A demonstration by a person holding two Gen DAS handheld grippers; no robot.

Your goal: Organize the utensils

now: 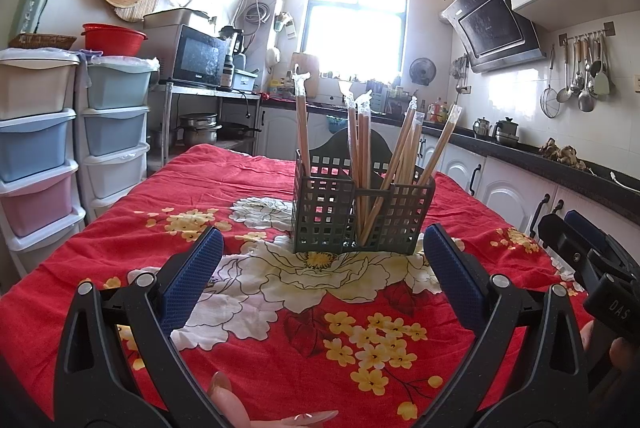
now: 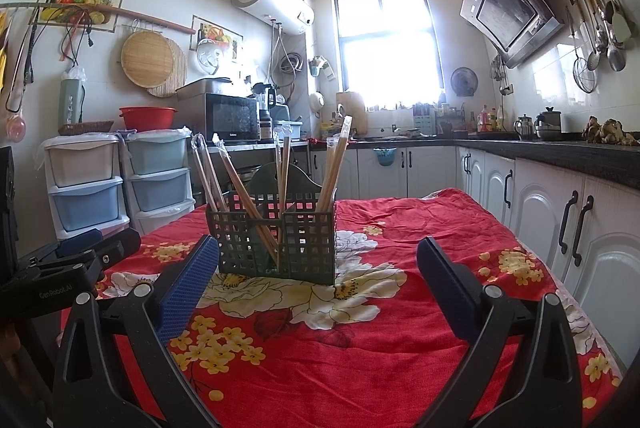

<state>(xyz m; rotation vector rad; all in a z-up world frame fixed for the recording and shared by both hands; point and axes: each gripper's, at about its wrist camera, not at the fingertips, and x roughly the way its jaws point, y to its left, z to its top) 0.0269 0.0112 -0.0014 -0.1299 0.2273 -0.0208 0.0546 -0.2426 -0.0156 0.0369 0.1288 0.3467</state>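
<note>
A dark green lattice utensil holder (image 1: 362, 214) (image 2: 272, 242) with two compartments stands on the red floral tablecloth (image 1: 280, 348) (image 2: 360, 348). Several wrapped chopstick pairs (image 1: 404, 155) (image 2: 336, 163) stand upright or lean in both compartments. My left gripper (image 1: 324, 240) sits just in front of the holder, open and empty. My right gripper (image 2: 318, 250) is open and empty too, a little right of the holder. In the left wrist view the right gripper's body shows at the right edge; in the right wrist view the left one shows at the left edge.
Stacked plastic drawers (image 1: 44, 147) (image 2: 86, 179) stand left of the table. White cabinets with a dark counter (image 2: 580, 163) run close along the right. A microwave (image 1: 198, 57) sits behind on a steel rack. A person's fingertips (image 1: 224, 394) show under the left gripper.
</note>
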